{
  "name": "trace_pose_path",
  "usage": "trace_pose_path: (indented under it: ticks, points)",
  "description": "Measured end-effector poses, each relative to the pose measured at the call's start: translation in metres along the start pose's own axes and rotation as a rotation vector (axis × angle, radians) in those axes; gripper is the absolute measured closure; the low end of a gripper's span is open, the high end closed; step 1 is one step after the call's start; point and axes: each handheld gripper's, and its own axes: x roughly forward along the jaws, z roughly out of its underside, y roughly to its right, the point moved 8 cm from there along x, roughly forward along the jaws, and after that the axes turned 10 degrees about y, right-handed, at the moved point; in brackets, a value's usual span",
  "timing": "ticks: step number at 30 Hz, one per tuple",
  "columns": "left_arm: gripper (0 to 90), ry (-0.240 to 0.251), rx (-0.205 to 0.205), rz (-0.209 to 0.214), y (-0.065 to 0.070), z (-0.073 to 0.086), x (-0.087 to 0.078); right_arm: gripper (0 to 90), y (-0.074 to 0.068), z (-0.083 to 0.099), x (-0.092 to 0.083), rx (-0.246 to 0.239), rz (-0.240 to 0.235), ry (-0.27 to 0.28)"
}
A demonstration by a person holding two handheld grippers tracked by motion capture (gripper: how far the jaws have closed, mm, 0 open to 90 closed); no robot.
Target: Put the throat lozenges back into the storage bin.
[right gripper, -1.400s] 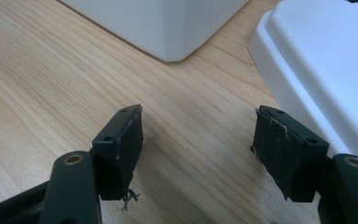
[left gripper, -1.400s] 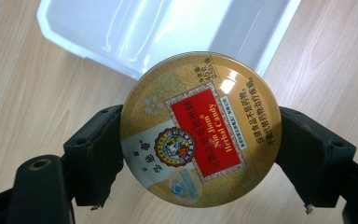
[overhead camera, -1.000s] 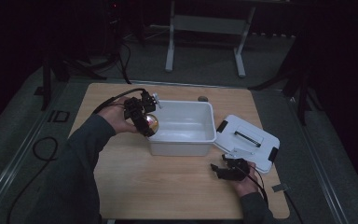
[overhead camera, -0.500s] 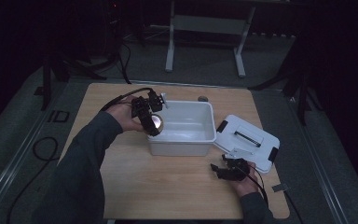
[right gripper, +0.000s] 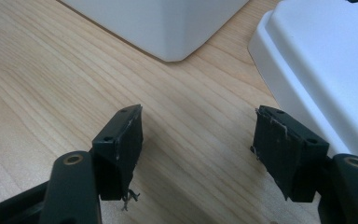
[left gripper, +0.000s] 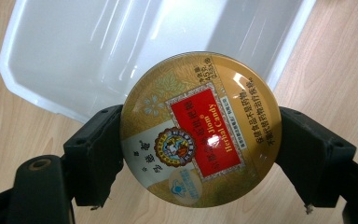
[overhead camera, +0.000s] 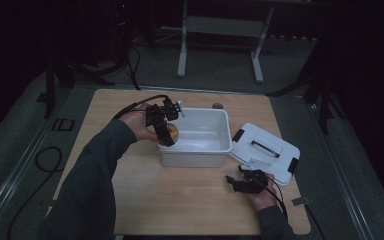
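I see the white bin (overhead camera: 200, 142) on the table (overhead camera: 130, 185), its lid (overhead camera: 267, 150) lying beside it. My left gripper (left gripper: 200, 154) clamps a round candy tin (left gripper: 200, 128) by its rim, label facing the camera, above the bin's edge. My right gripper (right gripper: 198, 149) rests wide apart, holding nothing, near the lid.

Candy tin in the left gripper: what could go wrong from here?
1. The left gripper pinches the round candy tin only at its curved edges, so it could slip or twist out.
2. The tin sits over the near rim of the white bin; released now, it might clip the rim and land on the table.
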Motion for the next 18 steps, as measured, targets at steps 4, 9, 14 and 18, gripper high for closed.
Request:
trace_pose_path:
  ticks: [4,9,14,18]
  points:
    - [20.6,-0.006,0.001,0.001,0.000,-0.001,0.003,32.4,0.000,0.000,0.000,0.000,0.000,0.000]
    - [20.6,-0.011,0.003,0.009,0.000,-0.003,0.006,32.4,0.000,0.000,0.000,0.000,0.000,0.000]
    - [20.6,-0.015,0.002,0.016,0.001,-0.005,0.009,32.4,0.000,0.000,0.000,0.000,0.000,0.000]
    - [20.6,-0.016,0.002,0.015,0.000,-0.006,0.012,32.4,0.000,0.000,0.000,0.000,0.000,0.000]
